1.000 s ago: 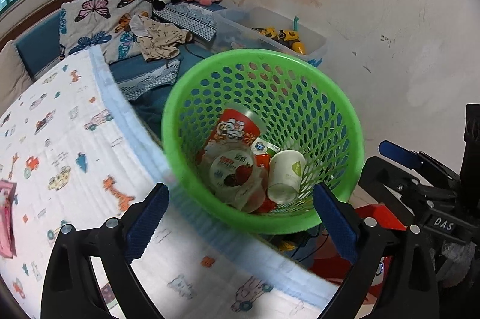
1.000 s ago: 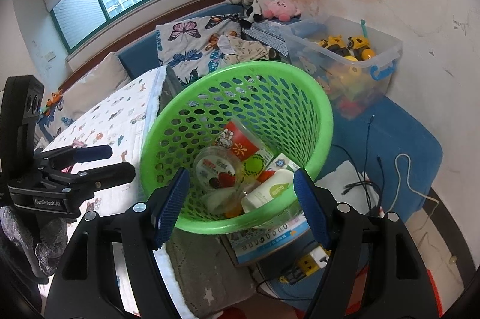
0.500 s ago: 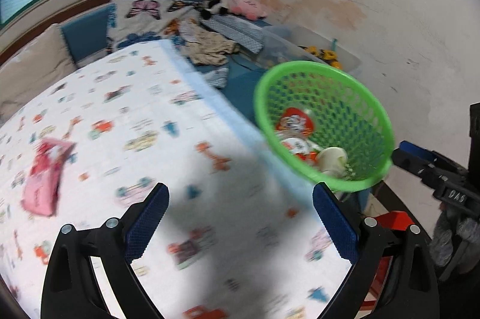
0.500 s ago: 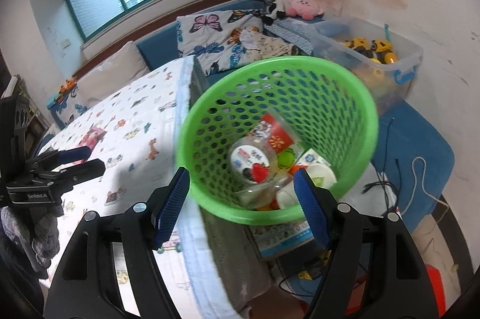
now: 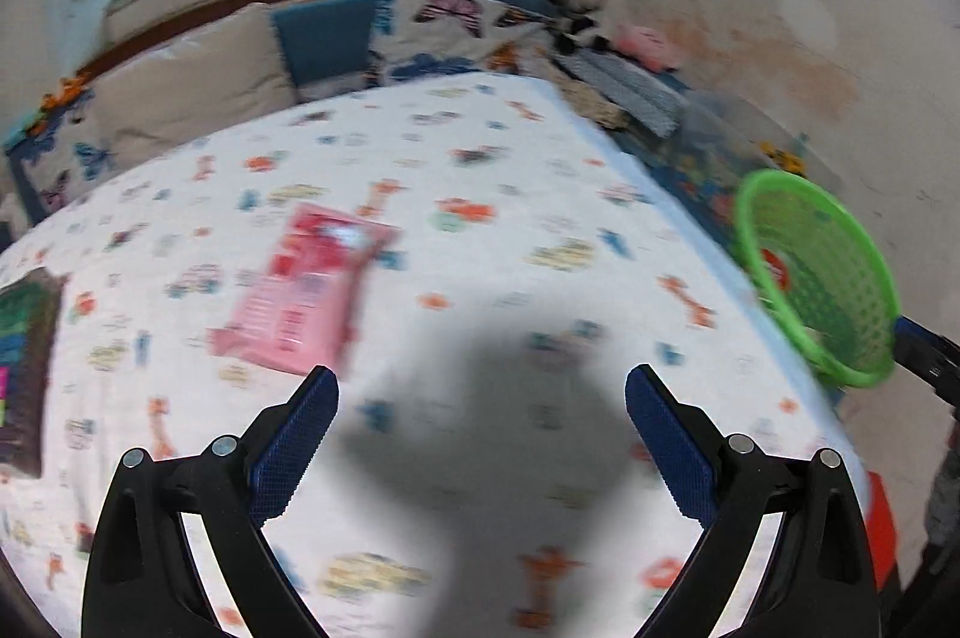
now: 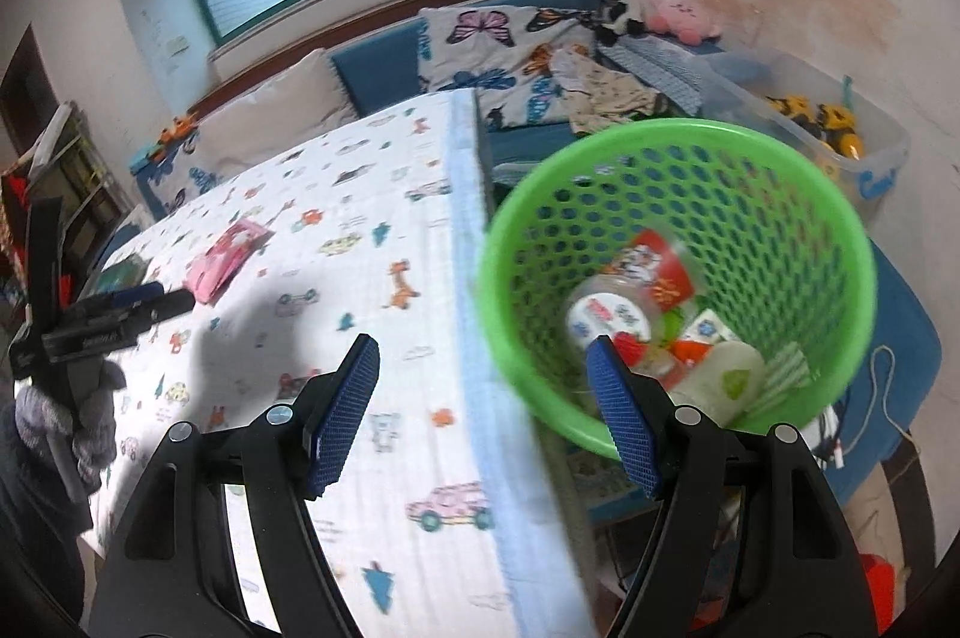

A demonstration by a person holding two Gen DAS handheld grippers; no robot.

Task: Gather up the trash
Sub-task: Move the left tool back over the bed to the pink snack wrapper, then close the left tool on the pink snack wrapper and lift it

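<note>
1. The left tongs (image 5: pixel 477 434) have swung away from the green basket (image 5: pixel 840 278), which a second ago filled their view. They now face the bed (image 5: pixel 510 218) with its cartoon-print sheet. The basket sits at the far right edge of the left wrist view, beside the bed.
2. A pink snack wrapper (image 5: pixel 312 296) lies flat on the sheet, just ahead of the left tongs and slightly to their left. It looks like the next piece of trash. A dark packet (image 5: pixel 27 368) lies at the left edge of the sheet.
3. The left tongs are open and empty.
4. The right tongs (image 6: pixel 483 410) are also open and empty, over the bed edge next to the basket (image 6: pixel 678 158).
5. The basket already holds cups and wrappers (image 6: pixel 654 320), so collection is partly done.
</note>
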